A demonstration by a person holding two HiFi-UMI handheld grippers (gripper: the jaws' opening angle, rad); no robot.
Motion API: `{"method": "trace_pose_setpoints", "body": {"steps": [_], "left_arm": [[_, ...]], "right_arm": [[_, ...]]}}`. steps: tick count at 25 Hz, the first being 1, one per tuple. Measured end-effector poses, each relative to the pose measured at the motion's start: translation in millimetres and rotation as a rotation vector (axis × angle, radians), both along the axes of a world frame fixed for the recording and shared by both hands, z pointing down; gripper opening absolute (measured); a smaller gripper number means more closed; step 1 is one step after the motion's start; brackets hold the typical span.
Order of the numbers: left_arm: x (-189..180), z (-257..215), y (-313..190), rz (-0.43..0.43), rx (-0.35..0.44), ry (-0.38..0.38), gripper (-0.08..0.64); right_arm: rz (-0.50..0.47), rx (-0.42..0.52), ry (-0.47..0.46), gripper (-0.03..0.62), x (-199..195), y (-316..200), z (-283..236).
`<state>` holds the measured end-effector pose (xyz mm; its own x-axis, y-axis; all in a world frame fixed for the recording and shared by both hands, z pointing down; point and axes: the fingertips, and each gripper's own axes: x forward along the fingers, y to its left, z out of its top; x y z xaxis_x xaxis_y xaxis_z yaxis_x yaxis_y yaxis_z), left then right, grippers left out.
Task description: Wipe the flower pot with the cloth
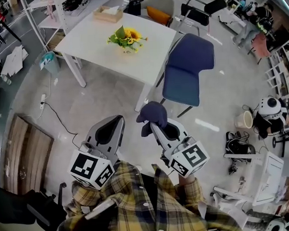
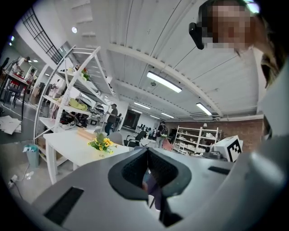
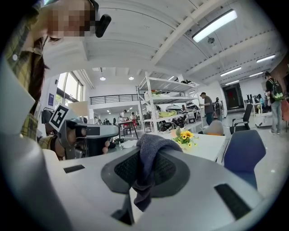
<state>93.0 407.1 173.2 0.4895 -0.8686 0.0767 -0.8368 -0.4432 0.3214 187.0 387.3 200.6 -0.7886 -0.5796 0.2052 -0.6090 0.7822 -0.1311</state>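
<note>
Cloth [image 3: 144,158] clamped in right gripper [image 1: 155,126] jaws, left gripper [image 1: 119,120] jaws together; power strip [image 1: 41,102] shows in head view only.

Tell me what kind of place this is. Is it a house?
Probably a big shared workshop or lab, not a house. Tall open shelving racks hold gear, long strip lights run along a high ceiling, and a blue chair stands by a white table.

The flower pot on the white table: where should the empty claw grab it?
Probably the side of the flower pot, low down, beneath the sunflowers, coming in level from the near edge of the table with the left claw. The blooms spread over the top, so a grab from above would crush them. That claw is shut; open it first.
</note>
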Motion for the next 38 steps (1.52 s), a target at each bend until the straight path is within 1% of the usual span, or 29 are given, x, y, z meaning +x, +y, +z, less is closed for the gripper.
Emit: {"method": "trace_pose_setpoints", "body": {"steps": [3,7,12,17,22,26,31,34,38], "left_arm": [[-21,-2,-25,0.021,0.005,0.003,0.011],[-53,0,-53,0.040,0.011,-0.013,0.011],[-86,1,-75,0.054,0.004,-0.003,0.011],[-102,9,-91,0.065,-0.018,-0.003,0.011],[-111,29,-124,0.068,-0.057,-0.023,0.011],[-119,33,-168,0.067,-0.063,-0.041,0.012],[-122,22,-243,0.072,-0.049,-0.037,0.011],[-119,12,-288,0.075,-0.033,-0.032,0.011],[-111,5,-344,0.069,-0.014,-0.044,0.011]], "right_arm": [[0.024,0.007,0.000,0.031,-19,-25,-3],[0.064,0.006,-0.006,0.031,-43,-55,2],[0.117,-0.013,-0.019,0.031,-67,-80,9],[0.129,-0.059,-0.008,0.031,-83,-97,20],[0.156,-0.088,-0.024,0.031,-83,-136,35],[0.171,-0.095,-0.036,0.031,-86,-184,39],[0.187,-0.081,-0.035,0.031,-84,-258,28],[0.194,-0.069,-0.025,0.031,-80,-302,16],[0.201,-0.049,-0.004,0.031,-65,-359,3]]}}
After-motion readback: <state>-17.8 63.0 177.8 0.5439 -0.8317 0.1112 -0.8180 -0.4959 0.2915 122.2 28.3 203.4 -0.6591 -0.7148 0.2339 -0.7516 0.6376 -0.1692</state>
